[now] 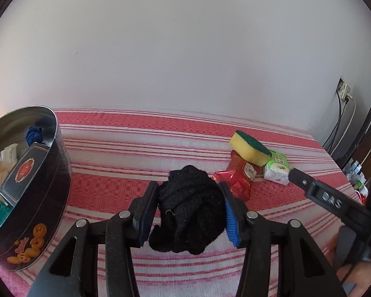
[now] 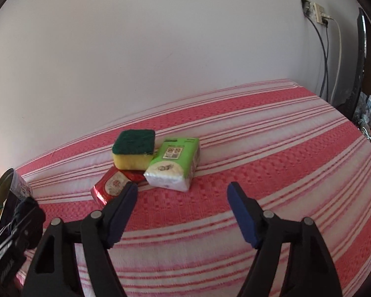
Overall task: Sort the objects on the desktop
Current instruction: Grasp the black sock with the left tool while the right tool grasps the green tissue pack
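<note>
black knitted cloth sits bunched between the left gripper pads, which press on both its sides above the striped tablecloth. round tin stands close at its left, already holding a sponge and boxes. right gripper hangs with jaws wide apart, nothing between them, near the yellow sponge, green tissue pack and red packet.

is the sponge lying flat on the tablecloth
No, the sponge rests tilted on top of the red packet, beside the tissue pack.
</note>
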`<state>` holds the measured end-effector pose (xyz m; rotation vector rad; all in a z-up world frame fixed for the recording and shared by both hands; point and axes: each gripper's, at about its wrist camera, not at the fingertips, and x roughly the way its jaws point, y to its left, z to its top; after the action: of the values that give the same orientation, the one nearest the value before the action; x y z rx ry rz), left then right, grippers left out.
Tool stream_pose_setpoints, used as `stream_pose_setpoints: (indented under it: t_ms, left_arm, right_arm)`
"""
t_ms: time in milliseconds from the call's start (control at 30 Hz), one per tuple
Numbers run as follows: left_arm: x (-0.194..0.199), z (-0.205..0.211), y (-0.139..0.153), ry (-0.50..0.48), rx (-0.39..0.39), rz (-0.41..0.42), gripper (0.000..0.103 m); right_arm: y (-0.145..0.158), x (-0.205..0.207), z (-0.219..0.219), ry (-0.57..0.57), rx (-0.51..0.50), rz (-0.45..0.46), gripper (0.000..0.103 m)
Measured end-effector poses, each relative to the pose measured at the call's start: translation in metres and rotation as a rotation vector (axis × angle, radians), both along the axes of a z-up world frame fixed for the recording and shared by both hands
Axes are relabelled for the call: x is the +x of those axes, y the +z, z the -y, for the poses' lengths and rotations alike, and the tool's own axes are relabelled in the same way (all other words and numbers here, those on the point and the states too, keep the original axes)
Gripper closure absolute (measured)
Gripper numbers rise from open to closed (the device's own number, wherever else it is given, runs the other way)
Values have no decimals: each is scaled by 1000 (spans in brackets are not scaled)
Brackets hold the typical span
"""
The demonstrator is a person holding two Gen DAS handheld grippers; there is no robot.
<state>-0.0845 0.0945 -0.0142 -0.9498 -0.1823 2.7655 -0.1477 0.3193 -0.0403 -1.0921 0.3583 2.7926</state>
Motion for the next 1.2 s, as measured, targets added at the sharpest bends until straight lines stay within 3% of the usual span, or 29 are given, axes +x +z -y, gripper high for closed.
stream_pose_setpoints:
  t_ms: [67, 167, 300, 367, 400, 567, 733, 967, 1133, 1200]
  left_arm:
    - [-7, 1, 0, 8, -34, -22, 52]
    - [-6, 4, -6, 9, -41, -12, 52]
    - [-10, 1, -8, 2, -25, 6, 52]
    - [-8, -2, -7, 2, -31, 5, 52]
    - [-6, -2, -6, -2, -34, 5, 52]
    - [-3, -14, -4, -11, -32, -15, 52]
    - [10, -14, 0, -26, -19, -63, 52]
    - [16, -24, 4, -39, -49, -119, 52]
    - [14, -31, 3, -40, -71, -129, 52]
    - [11, -33, 1, -37, -72, -135, 52]
  right_arm:
    - [-7, -21, 4, -8, -8, 49, 27]
    - [-17, -47, 9, -72, 58, 130, 29]
    - [-27, -63, 6, -109, 70, 156, 33]
    - [-27, -63, 2, -117, 60, 145, 53]
    - [-27, -62, 0, -121, 52, 140, 53]
    - [-19, -28, -22, -177, -15, 63, 53]
    - [10, 36, -17, -216, 74, -113, 53]
    - [28, 98, 5, -258, 202, -285, 53]
    - [27, 106, 18, -214, 193, -282, 53]
    - [29, 115, 28, -213, 217, -319, 53]
